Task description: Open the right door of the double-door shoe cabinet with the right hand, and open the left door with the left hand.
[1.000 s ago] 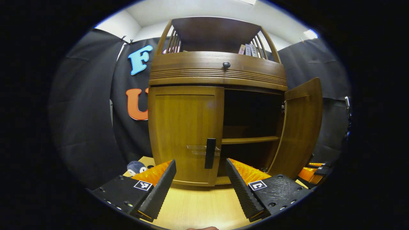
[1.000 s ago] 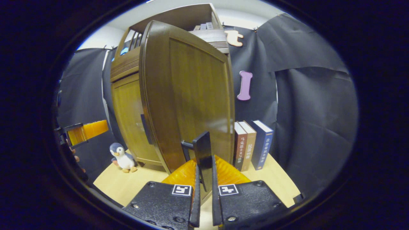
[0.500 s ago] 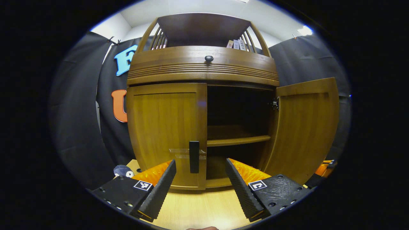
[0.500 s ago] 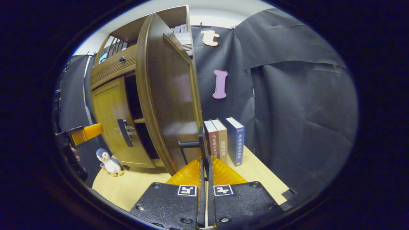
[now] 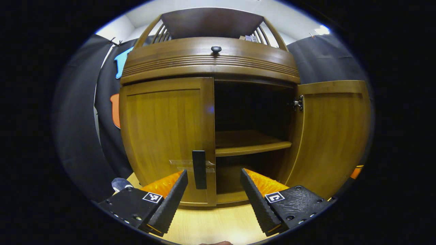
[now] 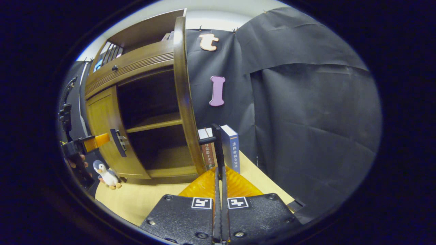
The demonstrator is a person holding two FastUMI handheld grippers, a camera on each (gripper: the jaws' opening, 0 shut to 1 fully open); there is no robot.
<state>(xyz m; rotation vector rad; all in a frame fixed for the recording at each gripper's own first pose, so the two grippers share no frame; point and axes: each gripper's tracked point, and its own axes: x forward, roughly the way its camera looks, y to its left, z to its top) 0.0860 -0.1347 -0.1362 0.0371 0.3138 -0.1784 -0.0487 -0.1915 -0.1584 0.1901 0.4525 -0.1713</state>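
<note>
The wooden shoe cabinet faces me in the left gripper view. Its left door is closed and carries a black handle. My left gripper is open, and the handle stands between its fingers, close to the left one, with no contact. The right door is swung wide, baring the dark inside and a shelf. In the right gripper view that door appears edge-on, and my right gripper is shut on its black handle. The left gripper hovers by the left door handle.
A toy penguin stands on the light wooden table left of the cabinet. Upright books sit just behind the open right door, against the black cloth wall. A drawer knob tops the cabinet front.
The right door has swung from half open to wide open with my right gripper shut on its handle. My left gripper has come closer to the left door's handle.
</note>
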